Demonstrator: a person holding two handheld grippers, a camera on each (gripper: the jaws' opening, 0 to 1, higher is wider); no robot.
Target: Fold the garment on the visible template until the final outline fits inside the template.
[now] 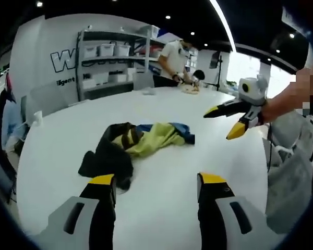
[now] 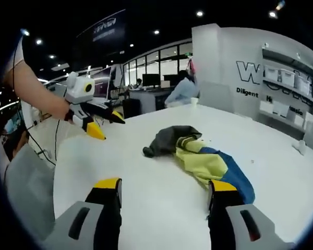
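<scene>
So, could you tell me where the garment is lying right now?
The garment lies crumpled on the white table, just beyond the left tongs in the left gripper view; in the right gripper view it sits ahead of the right tongs.

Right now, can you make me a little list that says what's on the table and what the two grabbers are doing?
Table: white table, big and round-edged
Garment: crumpled garment, black, yellow and blue, lying in a heap, not folded
Left gripper: left gripper open, holding nothing, jaws pointing at the heap
Right gripper: right gripper open, holding nothing, one jaw next to the blue part
Template: cannot tell where it is
Background: person at the table's far side; shelves
</scene>
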